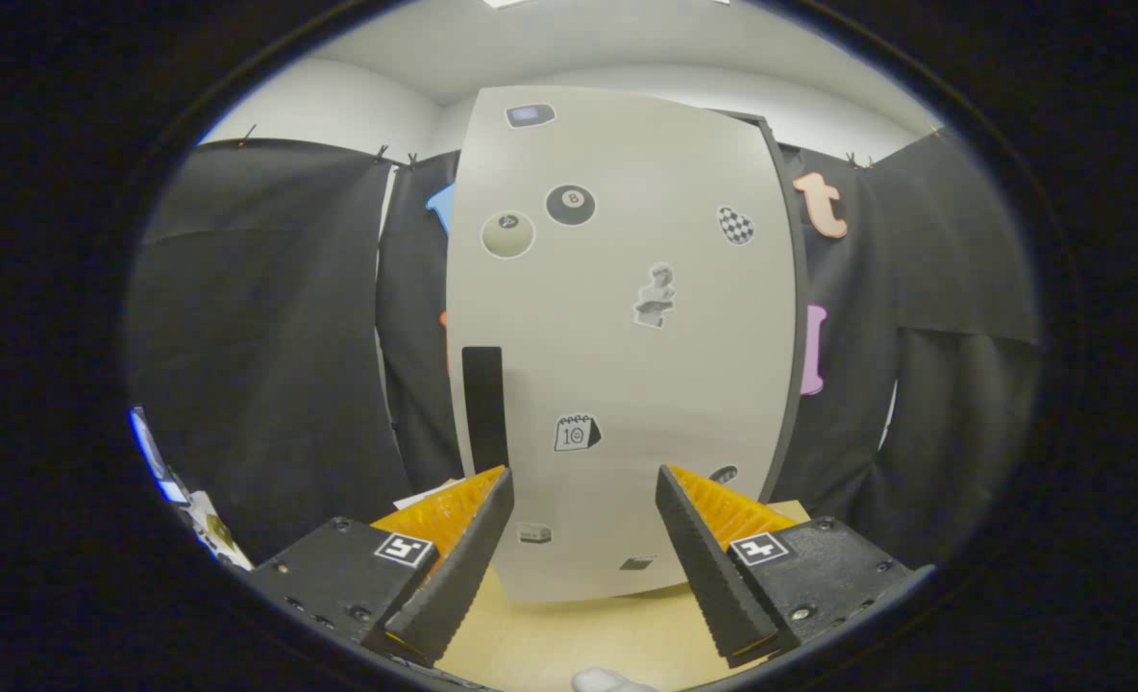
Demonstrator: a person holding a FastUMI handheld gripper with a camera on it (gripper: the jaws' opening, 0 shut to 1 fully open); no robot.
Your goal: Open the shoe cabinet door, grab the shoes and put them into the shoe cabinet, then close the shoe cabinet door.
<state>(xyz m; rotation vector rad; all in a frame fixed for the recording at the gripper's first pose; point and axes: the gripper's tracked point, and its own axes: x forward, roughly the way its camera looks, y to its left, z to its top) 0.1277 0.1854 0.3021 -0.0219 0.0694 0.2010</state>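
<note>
gripper camera faces the shoe cabinet door point(617, 336) (close, head-on).

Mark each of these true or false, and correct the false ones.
1. The shoe cabinet door is shut. True.
2. The gripper is shut on the door's handle. False: its fingers are open, with nothing held between them.
3. A dark vertical handle sits near the door's left edge. True.
4. The door is bare. False: it carries stickers, among them an eight-ball sticker.
5. The cabinet stands on a light wooden surface. True.
</note>
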